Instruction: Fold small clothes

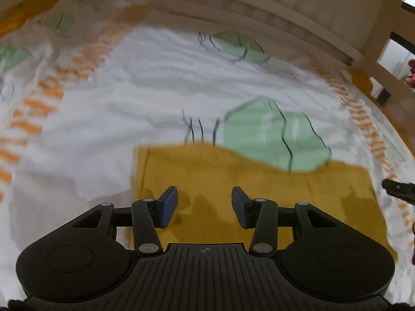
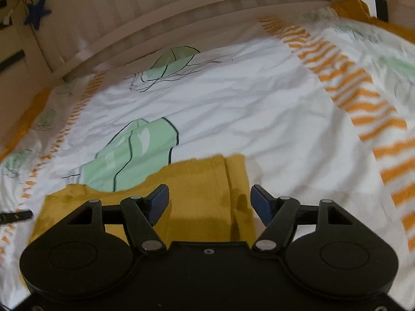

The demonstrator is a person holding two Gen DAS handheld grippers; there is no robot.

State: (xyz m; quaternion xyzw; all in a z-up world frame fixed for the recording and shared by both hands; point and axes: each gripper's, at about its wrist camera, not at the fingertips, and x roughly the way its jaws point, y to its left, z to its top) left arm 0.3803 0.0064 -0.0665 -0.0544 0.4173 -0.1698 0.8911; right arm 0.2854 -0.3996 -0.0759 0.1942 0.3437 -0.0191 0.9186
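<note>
A small mustard-yellow garment [image 1: 259, 181] lies flat on a white bedsheet printed with green shapes. My left gripper [image 1: 205, 202] is open and empty, just above the garment's left part. In the right wrist view the same garment [image 2: 202, 197] lies under my right gripper [image 2: 210, 202], which is open and empty over its right edge. The tip of the right gripper shows at the right edge of the left wrist view [image 1: 396, 189]. The tip of the left gripper shows at the left edge of the right wrist view [image 2: 15, 216].
The bedsheet [image 1: 155, 83] has orange striped bands [image 2: 358, 96] and green prints [image 2: 135, 153]. A pale wooden slatted bed rail [image 1: 285, 7] runs along the far side. A blue star [image 2: 36, 13] hangs on the rail at the left.
</note>
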